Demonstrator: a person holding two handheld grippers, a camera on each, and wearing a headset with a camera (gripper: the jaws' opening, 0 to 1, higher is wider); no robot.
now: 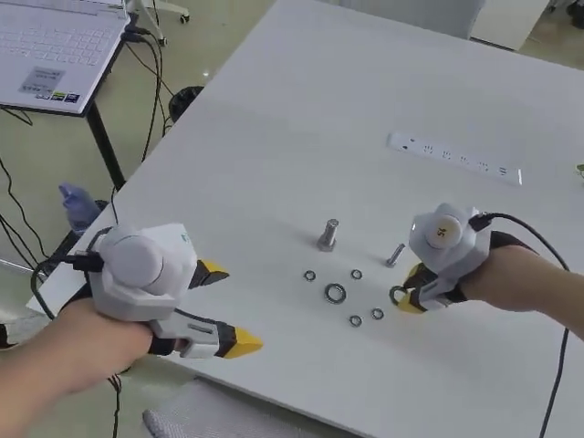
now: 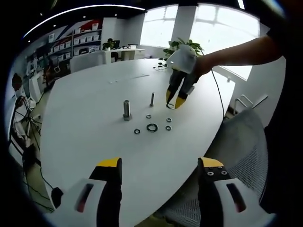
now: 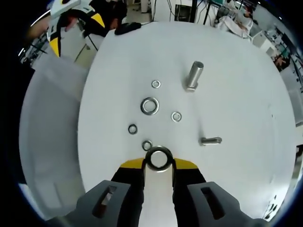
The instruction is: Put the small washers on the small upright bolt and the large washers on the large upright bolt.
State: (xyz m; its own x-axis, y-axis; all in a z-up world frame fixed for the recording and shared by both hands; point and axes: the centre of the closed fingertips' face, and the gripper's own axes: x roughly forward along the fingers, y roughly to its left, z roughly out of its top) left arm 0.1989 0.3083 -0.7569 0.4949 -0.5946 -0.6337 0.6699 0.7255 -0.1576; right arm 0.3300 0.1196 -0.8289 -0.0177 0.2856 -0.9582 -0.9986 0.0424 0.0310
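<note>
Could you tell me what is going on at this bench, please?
A person works with a claw in each hand. The right claw is shut on a large washer near the small bolt. The left claw hangs open by the edge of the table. A second large washer and four small washers lie loose; the large bolt and the small one are bare.

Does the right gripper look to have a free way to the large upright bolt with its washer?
Probably yes. The right gripper is shut on a large washer; only flat loose washers lie between it and the large bolt, the small bolt standing aside.
</note>
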